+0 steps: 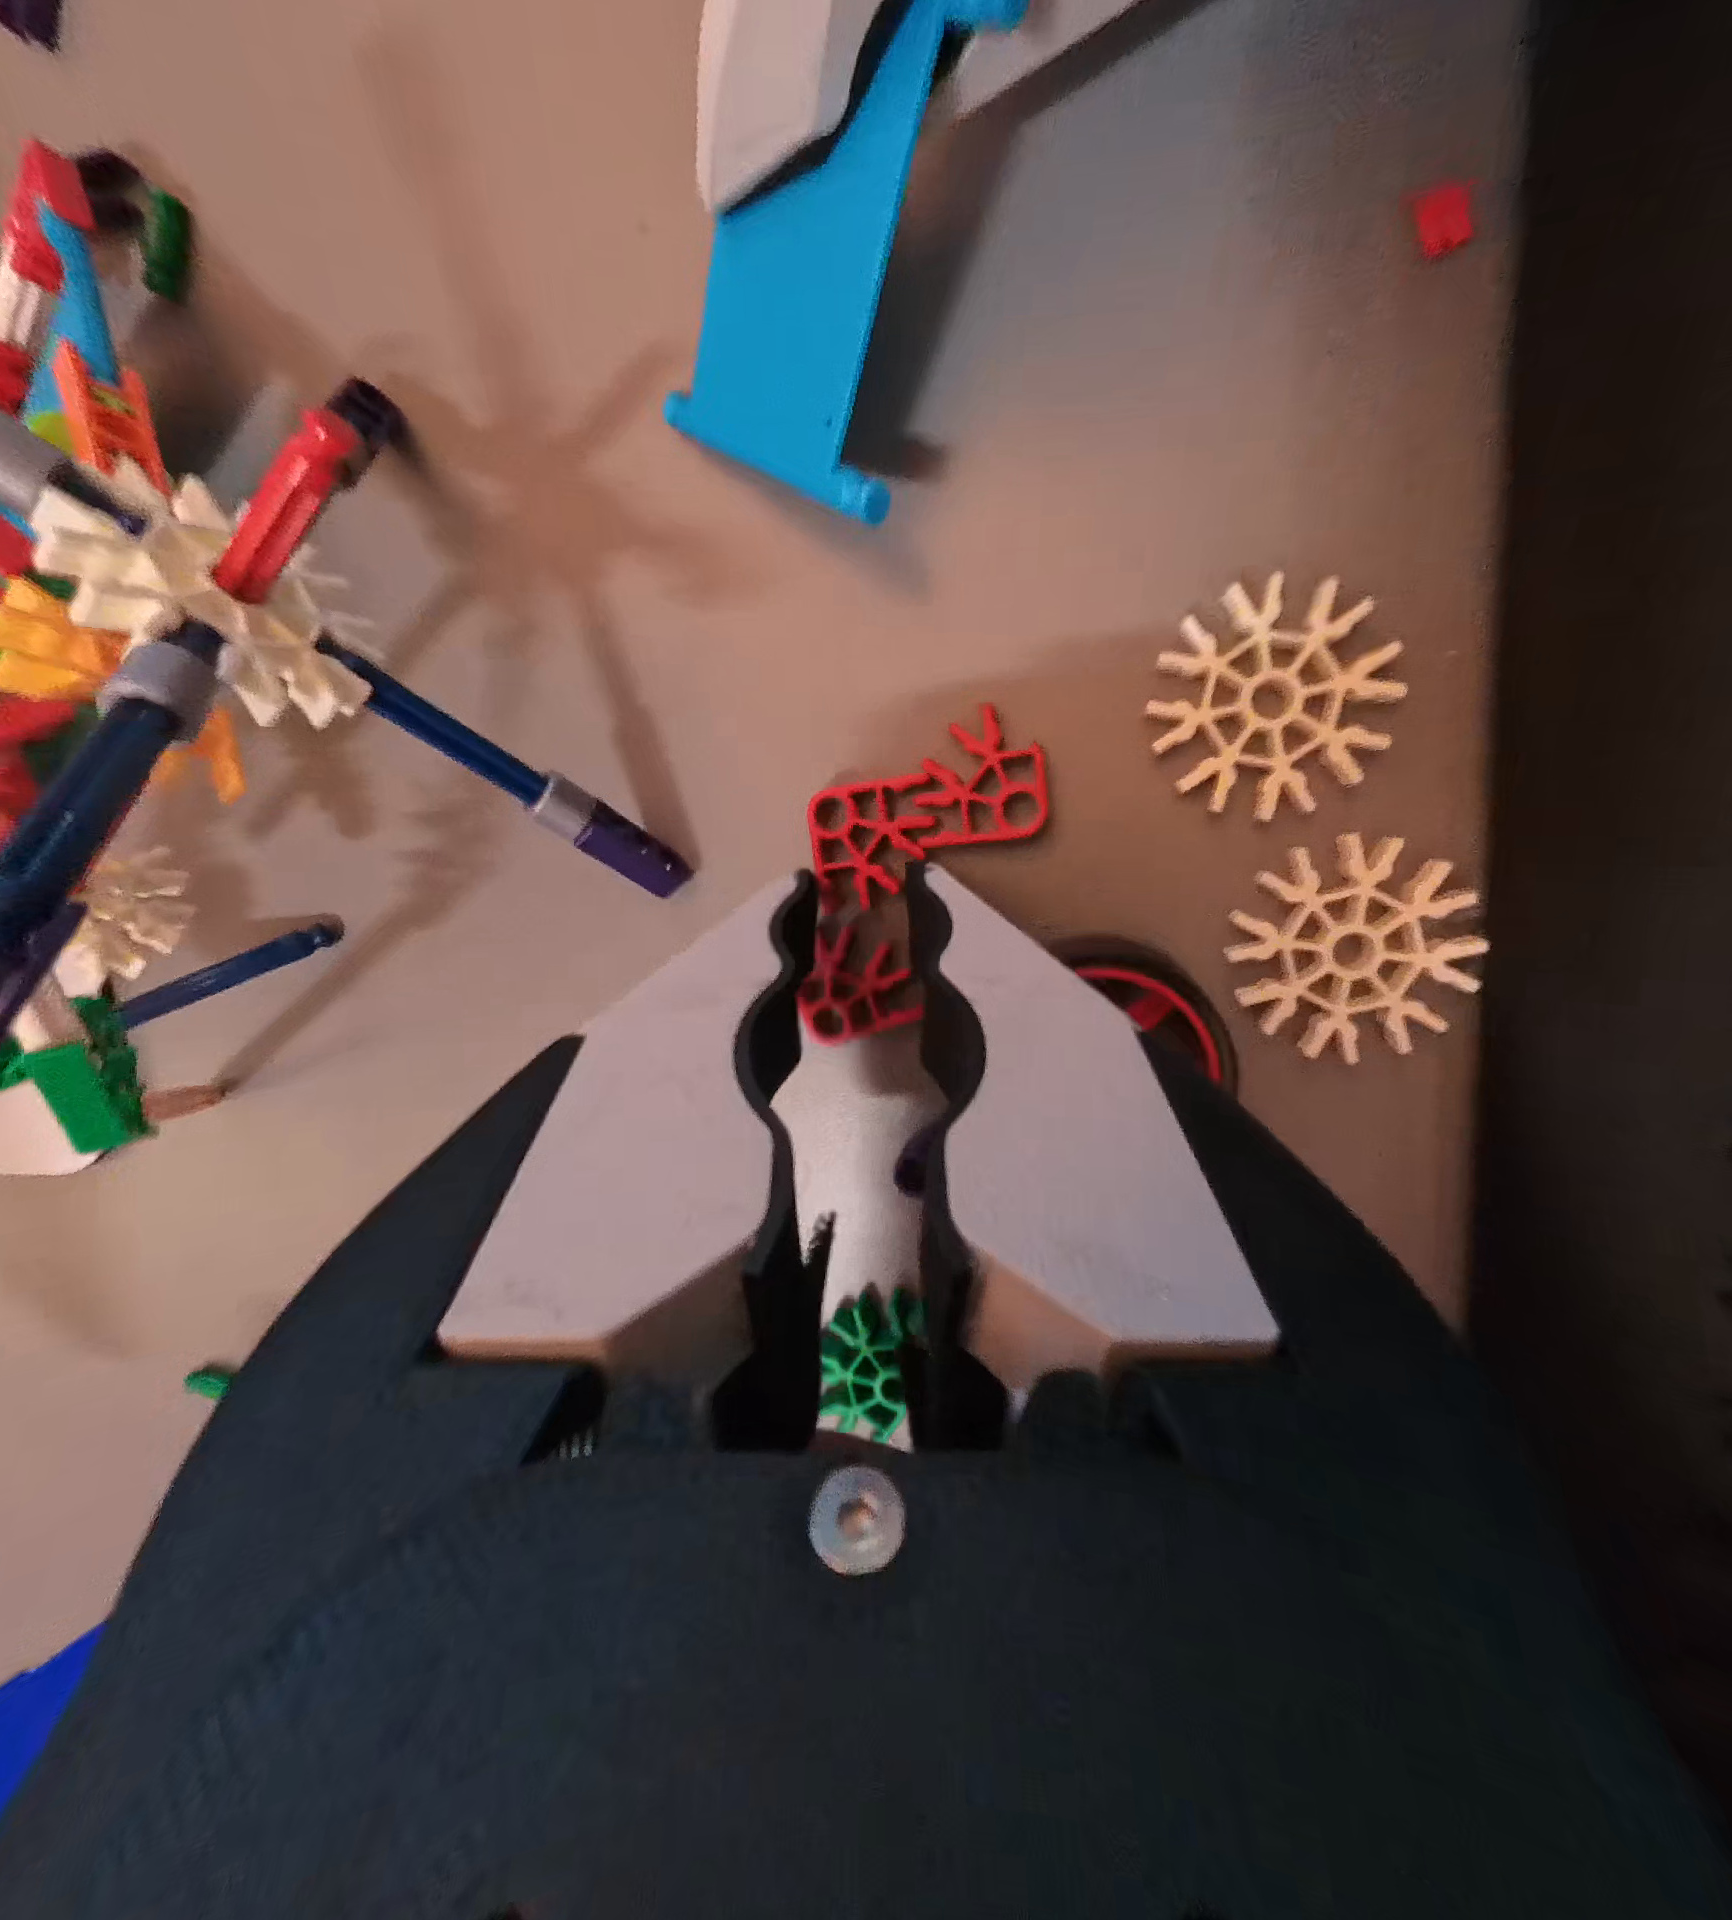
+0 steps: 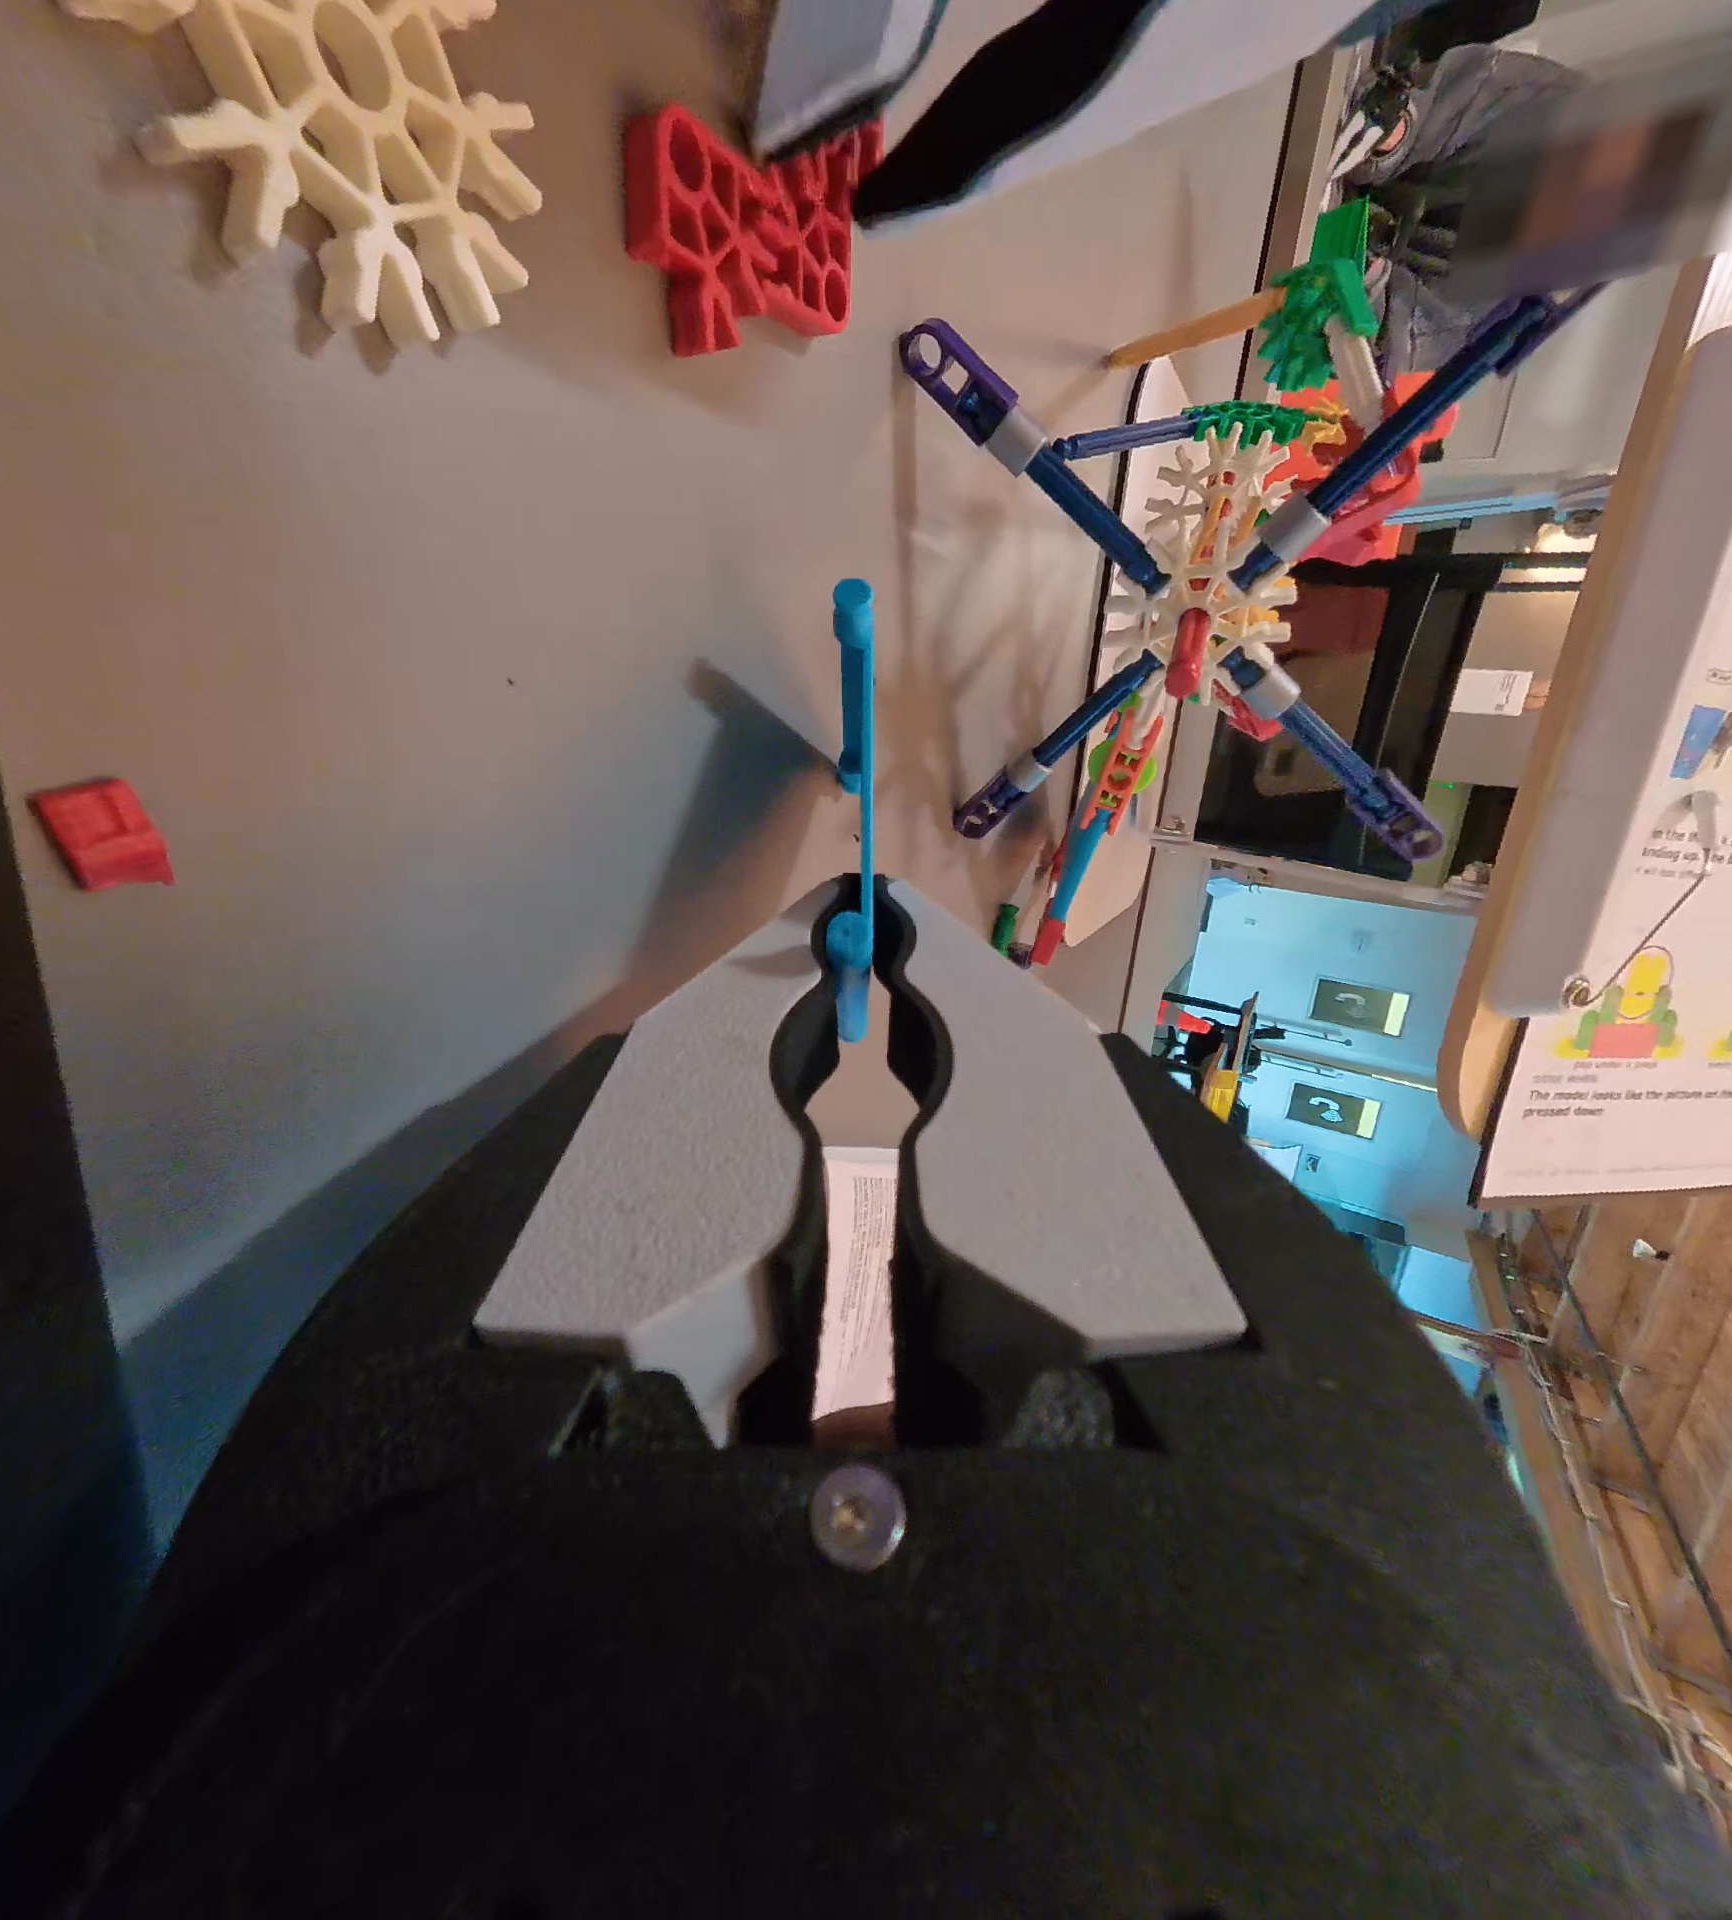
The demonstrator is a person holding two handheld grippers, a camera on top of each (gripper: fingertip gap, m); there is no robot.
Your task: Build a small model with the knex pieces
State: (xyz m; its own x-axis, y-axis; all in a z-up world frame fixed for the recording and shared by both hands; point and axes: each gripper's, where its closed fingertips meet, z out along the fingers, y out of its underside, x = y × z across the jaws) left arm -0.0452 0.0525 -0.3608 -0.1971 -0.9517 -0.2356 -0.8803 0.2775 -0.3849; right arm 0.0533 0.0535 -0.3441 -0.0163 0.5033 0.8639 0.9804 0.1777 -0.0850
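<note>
Surface: pale matt tabletop (image 1: 529, 1195) with a dark edge strip, strewn with toy building parts; the spoked model (image 1: 145, 582) serves as landmark.
Left gripper: the left gripper (image 1: 862, 894) sits to the right of the model in the left wrist view. Its jaws are narrowed to a slim gap around the near lobe of a red connector (image 1: 929, 810), and both pads seem to touch it.
Red connector: flat lattice piece, low against the tabletop, well apart from the model's nearest purple-tipped spoke.
Right gripper: the right gripper (image 2: 862, 894) is nearly closed, pinching the near edge of a blue panel (image 2: 857, 779).
Blue panel: held edge-on and upright above the tabletop, just left of the model in the right wrist view.
Grip judgement: both pinches are shallow, at one end of each piece, so either part would likely pivot under a sideways push; a slow, square motion suits them.
Nearby: two cream snowflake connectors (image 1: 1275, 698) lie beyond the red connector from the model, and a small red block (image 1: 1442, 216) lies farther off.
Under the left gripper: a green connector (image 1: 867, 1361), mostly hidden.
Behind the model: a board carrying a printed sheet (image 2: 1672, 831).
</note>
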